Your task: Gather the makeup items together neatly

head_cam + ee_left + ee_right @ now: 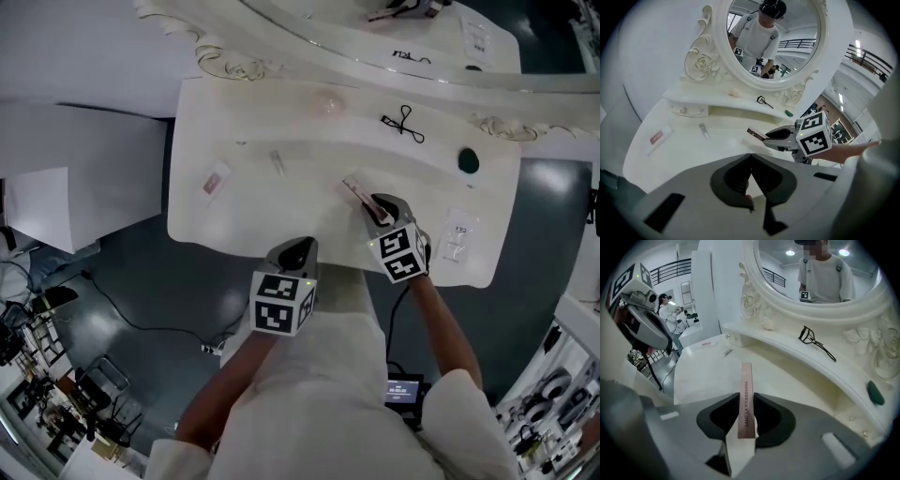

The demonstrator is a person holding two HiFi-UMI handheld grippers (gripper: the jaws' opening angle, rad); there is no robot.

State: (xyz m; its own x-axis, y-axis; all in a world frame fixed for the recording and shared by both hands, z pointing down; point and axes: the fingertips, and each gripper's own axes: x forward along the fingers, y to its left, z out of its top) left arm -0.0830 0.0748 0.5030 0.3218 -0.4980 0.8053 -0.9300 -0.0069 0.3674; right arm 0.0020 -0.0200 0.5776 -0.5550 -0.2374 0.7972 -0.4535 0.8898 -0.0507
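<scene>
My right gripper (pixel 746 401) is shut on a slim rose-gold box (pixel 746 390) that sticks out forward between its jaws, just above the white vanity table (pixel 253 211). In the head view the box (pixel 356 192) points up-left from the right gripper (pixel 375 208) over the table's front middle. My left gripper (pixel 298 247) hovers at the table's front edge, left of the right one. Its jaws (pixel 750 157) are shut with nothing between them. A small clear tube (pixel 277 161) and a sachet with a red label (pixel 216 180) lie further left.
A black eyelash curler (pixel 403 124), a pale puff (pixel 328 101) and a dark green item (pixel 468 161) lie on the raised back shelf under the oval mirror (pixel 773 42). A clear packet (pixel 457 239) rests at the table's right end. Dark floor surrounds the table.
</scene>
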